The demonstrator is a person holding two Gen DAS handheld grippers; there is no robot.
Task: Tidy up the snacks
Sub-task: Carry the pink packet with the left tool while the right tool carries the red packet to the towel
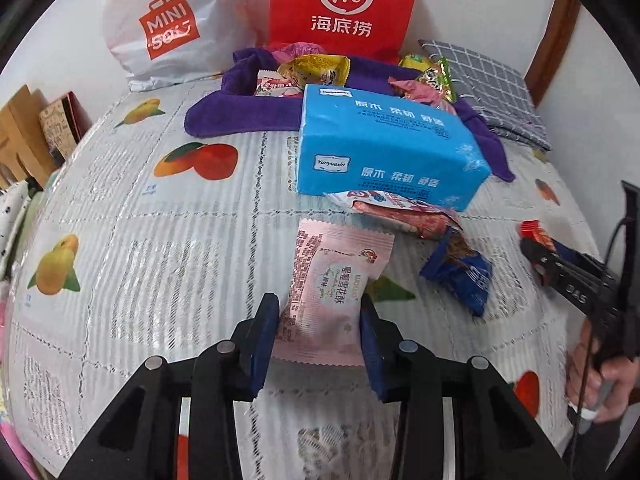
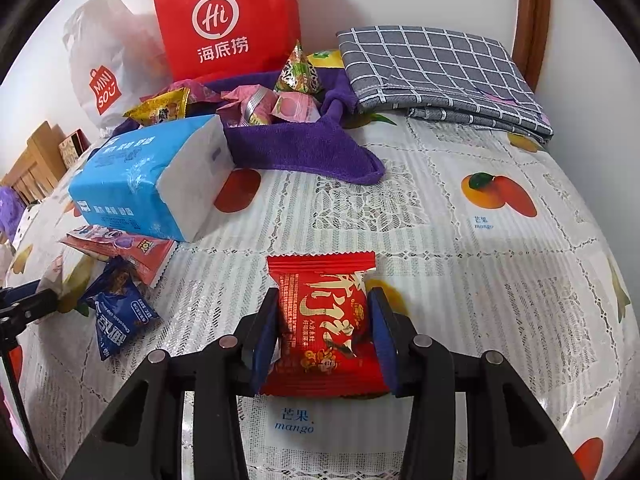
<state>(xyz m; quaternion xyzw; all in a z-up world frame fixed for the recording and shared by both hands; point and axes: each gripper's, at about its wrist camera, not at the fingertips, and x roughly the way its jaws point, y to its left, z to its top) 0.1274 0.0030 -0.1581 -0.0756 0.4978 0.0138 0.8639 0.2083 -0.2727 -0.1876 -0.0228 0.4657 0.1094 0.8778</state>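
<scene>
My left gripper (image 1: 320, 312) is shut on a pink snack packet (image 1: 332, 280), held just above the tablecloth. My right gripper (image 2: 323, 312) is shut on a red snack packet (image 2: 324, 320); it also shows at the right of the left wrist view (image 1: 534, 246). A blue snack packet (image 1: 460, 268) and a pink-red packet (image 1: 400, 212) lie in front of the blue tissue pack (image 1: 380, 144). Several snacks (image 2: 256, 104) lie on the purple towel (image 2: 304, 144) at the back.
A red paper bag (image 2: 228, 20) and a white Miniso bag (image 2: 104, 60) stand against the wall. A folded grey checked cloth (image 2: 436, 72) lies at the back right. The fruit-print tablecloth (image 2: 460, 272) covers the table. Wooden boxes (image 1: 24, 132) stand at the left.
</scene>
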